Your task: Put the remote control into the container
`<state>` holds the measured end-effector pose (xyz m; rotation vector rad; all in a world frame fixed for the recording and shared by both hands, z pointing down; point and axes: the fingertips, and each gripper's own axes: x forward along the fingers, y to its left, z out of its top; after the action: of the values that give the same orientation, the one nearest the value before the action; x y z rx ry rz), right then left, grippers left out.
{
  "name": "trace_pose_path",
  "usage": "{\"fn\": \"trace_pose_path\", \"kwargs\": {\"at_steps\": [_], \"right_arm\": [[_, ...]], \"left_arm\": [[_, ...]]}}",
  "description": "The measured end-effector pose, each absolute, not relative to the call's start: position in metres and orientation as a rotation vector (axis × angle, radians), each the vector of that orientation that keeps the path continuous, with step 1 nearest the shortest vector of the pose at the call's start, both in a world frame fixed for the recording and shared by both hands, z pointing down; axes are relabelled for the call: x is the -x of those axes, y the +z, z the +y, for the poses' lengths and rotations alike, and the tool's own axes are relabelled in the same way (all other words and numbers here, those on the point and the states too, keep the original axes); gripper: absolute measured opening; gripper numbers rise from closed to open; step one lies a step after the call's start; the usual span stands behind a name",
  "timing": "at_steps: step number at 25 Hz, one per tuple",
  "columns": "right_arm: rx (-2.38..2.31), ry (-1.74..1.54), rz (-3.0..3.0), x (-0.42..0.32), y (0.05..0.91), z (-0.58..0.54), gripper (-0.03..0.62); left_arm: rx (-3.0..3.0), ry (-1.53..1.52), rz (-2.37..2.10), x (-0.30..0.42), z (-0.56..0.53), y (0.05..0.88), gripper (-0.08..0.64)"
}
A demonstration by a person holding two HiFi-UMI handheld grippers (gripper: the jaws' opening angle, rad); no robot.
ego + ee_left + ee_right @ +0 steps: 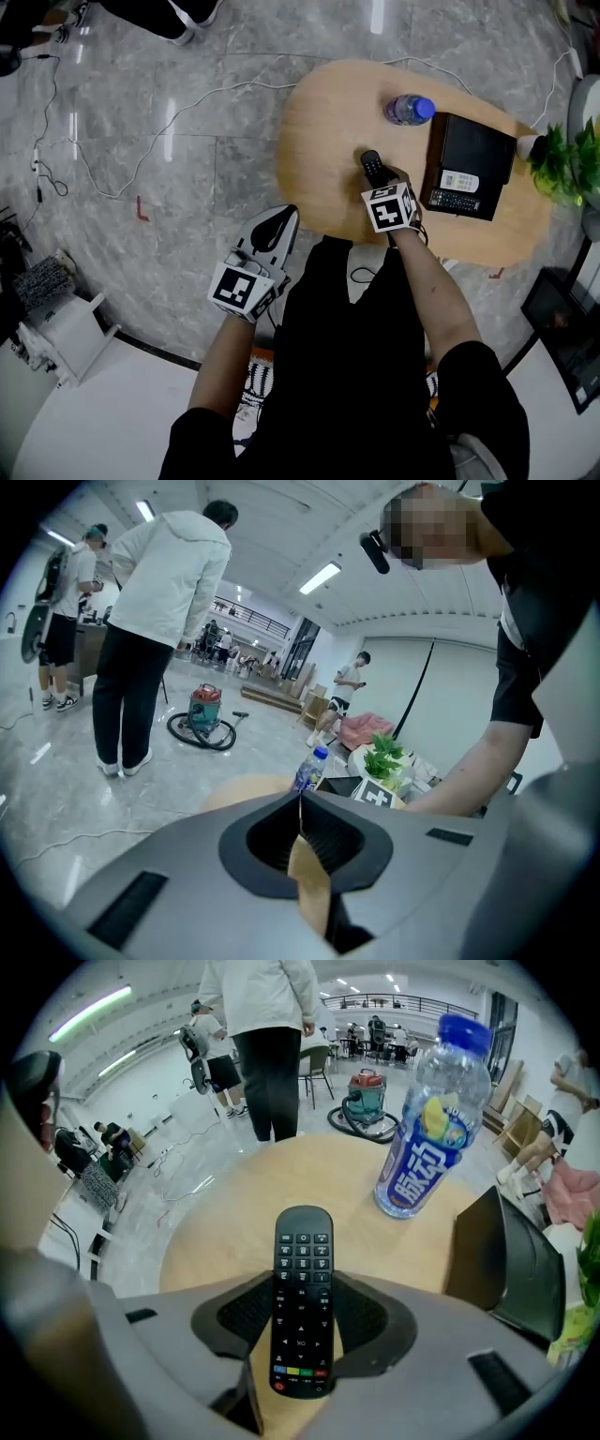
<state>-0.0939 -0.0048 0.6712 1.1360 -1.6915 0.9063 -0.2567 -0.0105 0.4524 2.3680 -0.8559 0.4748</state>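
A black remote control with coloured buttons at its near end lies lengthwise between the pads of my right gripper, which press on both of its sides. In the head view the remote sticks out ahead of the right gripper over the middle of the oval wooden table. The container, a black open box, sits to the right with a white remote and a dark one inside. My left gripper is shut and empty, off the table's near left edge.
A water bottle with a blue cap stands beyond the remote, left of the box; it rises close ahead in the right gripper view. A green plant sits at the table's right end. People stand on the marble floor, with cables and a vacuum cleaner.
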Motion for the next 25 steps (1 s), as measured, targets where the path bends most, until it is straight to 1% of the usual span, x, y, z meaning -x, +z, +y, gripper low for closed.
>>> {"fn": "trace_pose_path", "kwargs": {"at_steps": [6, 11, 18, 25], "right_arm": [[-1.106, 0.806, -1.790, 0.079, 0.620, -0.008, 0.201], [-1.019, 0.661, -1.844, 0.050, 0.588, 0.005, 0.201], [-0.991, 0.607, -1.809, -0.025, 0.580, 0.028, 0.200], [-0.935, 0.561, -1.790, -0.076, 0.592, 0.047, 0.199]], "left_arm": [[-2.411, 0.488, -0.844, 0.227, -0.007, 0.431, 0.008], [-2.420, 0.435, -0.858, 0.187, -0.005, 0.420, 0.008], [-2.390, 0.370, -0.906, 0.134, 0.008, 0.415, 0.008], [-2.394, 0.379, -0.907, 0.096, 0.024, 0.423, 0.008]]}}
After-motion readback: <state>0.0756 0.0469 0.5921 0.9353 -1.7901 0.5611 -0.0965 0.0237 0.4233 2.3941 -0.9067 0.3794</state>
